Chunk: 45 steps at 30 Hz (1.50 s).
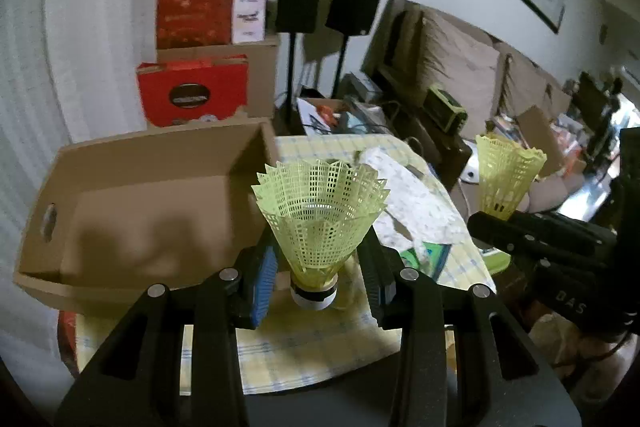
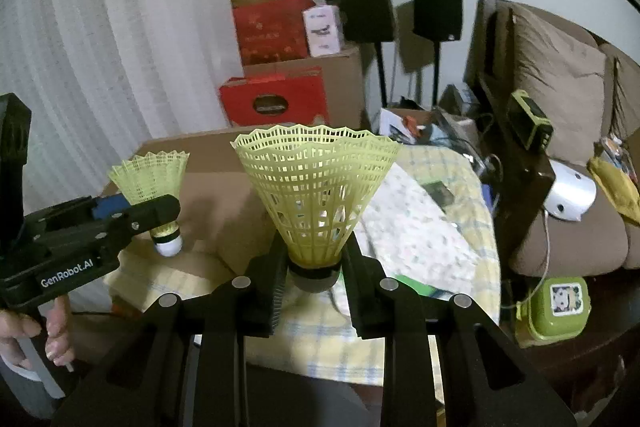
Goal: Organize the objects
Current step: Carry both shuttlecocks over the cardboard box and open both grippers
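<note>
The left tool (image 1: 316,291) is clamped on the base of a yellow-green plastic shuttlecock (image 1: 320,219), its skirt flaring up and away from the fingers and its white cork tip hanging just below the pads (image 1: 264,275). The right tool (image 2: 312,277) is likewise closed on a second shuttlecock (image 2: 316,195), gripped at the dark band above the cork. Both shuttlecocks are held clear of the bench (image 1: 304,351), which wears a yellow checked cloth.

Ahead of the left tool and slightly to its left sits an open cardboard box (image 1: 132,223), its interior bare as far as can be seen; from the right tool it lies ahead and to the left, partly behind the other tool. This looks like the place the shuttlecocks are meant to go, though that is a judgement.

A shuttlecock of this kind is probably very light, so it will not pull against the grip. The lattice skirt is thin, springy plastic that would buckle and stay creased if squeezed, so the firm neck at the cork is the right place to hold, as both tools do. The rounded cork is smooth and could slide out if the jaws slacken. Once released, it will likely bounce or roll on its skirt, so a low release inside the box seems wise.
</note>
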Each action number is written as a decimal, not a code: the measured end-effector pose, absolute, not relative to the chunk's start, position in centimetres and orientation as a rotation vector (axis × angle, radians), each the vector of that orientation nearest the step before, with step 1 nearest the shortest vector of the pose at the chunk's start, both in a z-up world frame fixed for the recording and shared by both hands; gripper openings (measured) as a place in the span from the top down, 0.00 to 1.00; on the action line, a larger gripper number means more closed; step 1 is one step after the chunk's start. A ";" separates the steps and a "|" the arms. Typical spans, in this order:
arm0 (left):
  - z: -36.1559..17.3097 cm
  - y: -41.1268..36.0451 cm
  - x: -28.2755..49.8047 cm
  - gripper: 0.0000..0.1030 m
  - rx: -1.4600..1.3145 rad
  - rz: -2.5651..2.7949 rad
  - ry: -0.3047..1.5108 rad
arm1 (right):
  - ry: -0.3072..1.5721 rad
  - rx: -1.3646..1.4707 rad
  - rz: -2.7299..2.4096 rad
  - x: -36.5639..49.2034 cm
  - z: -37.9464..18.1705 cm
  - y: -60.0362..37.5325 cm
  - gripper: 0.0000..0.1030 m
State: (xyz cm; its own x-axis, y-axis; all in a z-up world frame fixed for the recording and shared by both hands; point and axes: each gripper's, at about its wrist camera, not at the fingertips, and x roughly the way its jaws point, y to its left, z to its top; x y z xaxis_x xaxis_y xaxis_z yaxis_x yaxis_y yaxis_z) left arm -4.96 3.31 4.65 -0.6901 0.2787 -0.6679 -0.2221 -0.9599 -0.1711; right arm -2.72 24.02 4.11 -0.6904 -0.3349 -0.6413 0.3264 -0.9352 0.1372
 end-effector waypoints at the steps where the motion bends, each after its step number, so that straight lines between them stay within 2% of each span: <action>1: 4.7 2.8 -5.0 0.65 -1.069 2.667 -0.118 | -0.012 0.986 -2.589 -2.9 4.2 23.4 0.75; 19: 4.7 -4.7 -6.9 0.64 -1.095 2.808 -0.175 | 0.042 0.971 -2.506 -5.7 4.9 14.9 0.75; 38: -0.6 -6.5 -11.9 0.63 -1.276 2.758 -0.247 | 0.038 1.129 -2.383 -10.1 -1.5 9.0 0.75; 45: -1.9 -6.2 -13.1 0.60 -1.310 2.749 -0.251 | 0.038 1.162 -2.374 -10.9 -3.3 8.8 0.72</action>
